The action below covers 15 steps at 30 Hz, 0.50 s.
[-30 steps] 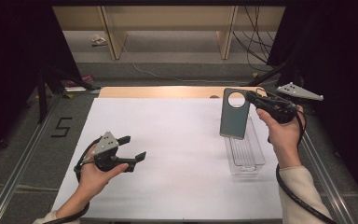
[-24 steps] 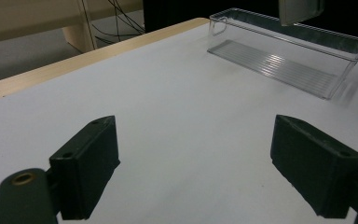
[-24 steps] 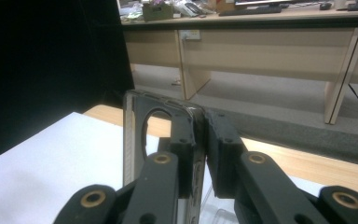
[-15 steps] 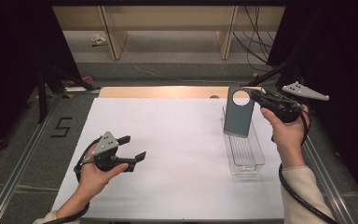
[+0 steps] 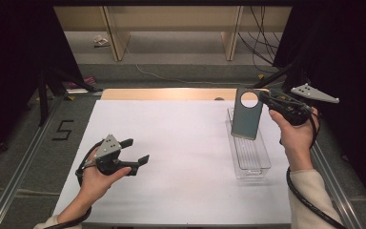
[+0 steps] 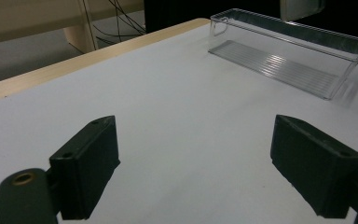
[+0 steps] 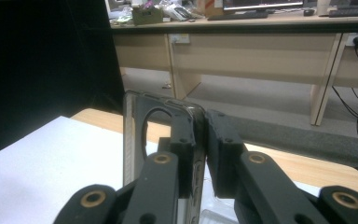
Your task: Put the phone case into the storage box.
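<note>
So right now my right gripper (image 5: 261, 97) is pinching the top edge of a grey-green phone case (image 5: 246, 114), the kind with the big round camera cutout near the top. In the right gripper view both pads are squeezed onto the case's edge (image 7: 135, 135), nothing loose about it. The case hangs upright in the air over the far end of the clear plastic tray (image 5: 262, 164) on the right side of the table (image 5: 181, 143), its bottom edge about level with the tray's rim, hard to say if it's touching.

My left gripper (image 5: 136, 153) is parked on the white surface at the left, jaws spread wide with nothing between them, well apart from everything.

My read: this is the carry step, case in hand, tray underneath. Next move probably calls for lowering it into the tray, and since the tray's narrow I'd tilt the case flat along its length before letting go, so it doesn't catch the wall or tip out.
</note>
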### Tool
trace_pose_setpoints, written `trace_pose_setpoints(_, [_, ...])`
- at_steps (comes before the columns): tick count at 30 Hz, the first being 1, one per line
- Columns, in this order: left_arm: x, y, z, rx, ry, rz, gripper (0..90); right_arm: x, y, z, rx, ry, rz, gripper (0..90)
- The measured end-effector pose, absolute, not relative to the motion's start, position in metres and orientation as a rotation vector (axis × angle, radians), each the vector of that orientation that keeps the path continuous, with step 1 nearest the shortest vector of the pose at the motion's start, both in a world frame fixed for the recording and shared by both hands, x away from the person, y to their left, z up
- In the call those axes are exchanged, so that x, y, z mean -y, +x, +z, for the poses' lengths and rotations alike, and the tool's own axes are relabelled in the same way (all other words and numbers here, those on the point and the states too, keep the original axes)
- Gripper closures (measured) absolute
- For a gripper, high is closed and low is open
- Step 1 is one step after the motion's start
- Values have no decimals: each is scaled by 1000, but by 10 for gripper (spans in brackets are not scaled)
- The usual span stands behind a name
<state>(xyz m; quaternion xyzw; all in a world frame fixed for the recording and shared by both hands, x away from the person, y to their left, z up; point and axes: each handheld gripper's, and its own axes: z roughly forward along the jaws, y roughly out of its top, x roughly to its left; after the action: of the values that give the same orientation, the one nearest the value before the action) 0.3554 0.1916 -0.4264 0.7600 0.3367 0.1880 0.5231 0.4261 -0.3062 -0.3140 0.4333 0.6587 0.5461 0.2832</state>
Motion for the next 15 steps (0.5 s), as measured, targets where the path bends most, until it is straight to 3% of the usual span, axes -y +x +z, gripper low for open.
trace_pose_setpoints(15, [-191,355,-427,-805,1820,449,150,310,426,-314,-1749,1165,1453,822])
